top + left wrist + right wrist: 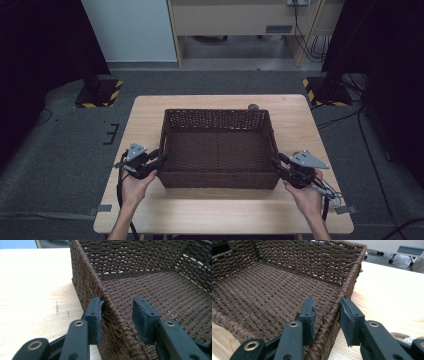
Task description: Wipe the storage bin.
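The left gripper [117, 312] straddles the left wall of one rectangular brown woven basket [218, 150]: outer pad touching the coarse weave, inner pad standing clear. The right gripper [327, 315] straddles the right wall, both pads a little apart from it. The basket sits mid-table on smooth pale wood [220, 210], grippers at nine and three o'clock.

surface: wooden table [210, 202] | on it: wicker basket [218, 150]

I see a lab recording bay: hazard-taped stand bases [99, 93] at 11 and 1 o'clock, floor cables [372, 165] at 3.
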Demonstrator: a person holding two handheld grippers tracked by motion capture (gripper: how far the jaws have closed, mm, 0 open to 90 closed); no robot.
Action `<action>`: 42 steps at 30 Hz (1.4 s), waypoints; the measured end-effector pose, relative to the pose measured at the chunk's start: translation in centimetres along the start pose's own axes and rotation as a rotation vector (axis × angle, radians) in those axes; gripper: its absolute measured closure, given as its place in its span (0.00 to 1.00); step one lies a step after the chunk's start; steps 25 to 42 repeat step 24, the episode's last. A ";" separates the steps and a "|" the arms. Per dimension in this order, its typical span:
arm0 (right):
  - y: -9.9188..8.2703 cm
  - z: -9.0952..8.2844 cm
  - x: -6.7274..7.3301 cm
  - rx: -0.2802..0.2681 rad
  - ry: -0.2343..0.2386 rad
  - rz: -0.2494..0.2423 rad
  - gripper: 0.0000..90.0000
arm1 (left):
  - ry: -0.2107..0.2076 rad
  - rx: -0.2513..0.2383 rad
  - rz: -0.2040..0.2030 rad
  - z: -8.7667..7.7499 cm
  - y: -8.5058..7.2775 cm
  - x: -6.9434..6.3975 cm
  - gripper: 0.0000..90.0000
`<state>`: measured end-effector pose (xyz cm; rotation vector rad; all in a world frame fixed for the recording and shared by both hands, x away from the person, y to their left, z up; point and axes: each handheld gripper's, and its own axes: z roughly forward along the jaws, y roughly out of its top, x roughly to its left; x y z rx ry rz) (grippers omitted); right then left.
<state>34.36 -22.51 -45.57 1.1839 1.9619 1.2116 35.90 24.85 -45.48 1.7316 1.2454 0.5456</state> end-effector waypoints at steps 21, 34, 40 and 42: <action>1.3 -1.1 -0.1 -0.056 -0.028 -0.018 0.54 | -0.017 -0.077 0.060 -2.0 1.5 0.1 0.43; 1.8 -1.9 -0.9 -0.101 -0.041 -0.002 0.44 | -0.008 -0.114 0.049 -3.5 2.1 0.6 0.36; 1.8 -1.9 -0.9 -0.101 -0.041 -0.002 0.44 | -0.008 -0.114 0.049 -3.5 2.1 0.6 0.36; 1.8 -1.9 -0.9 -0.101 -0.041 -0.002 0.44 | -0.008 -0.114 0.049 -3.5 2.1 0.6 0.36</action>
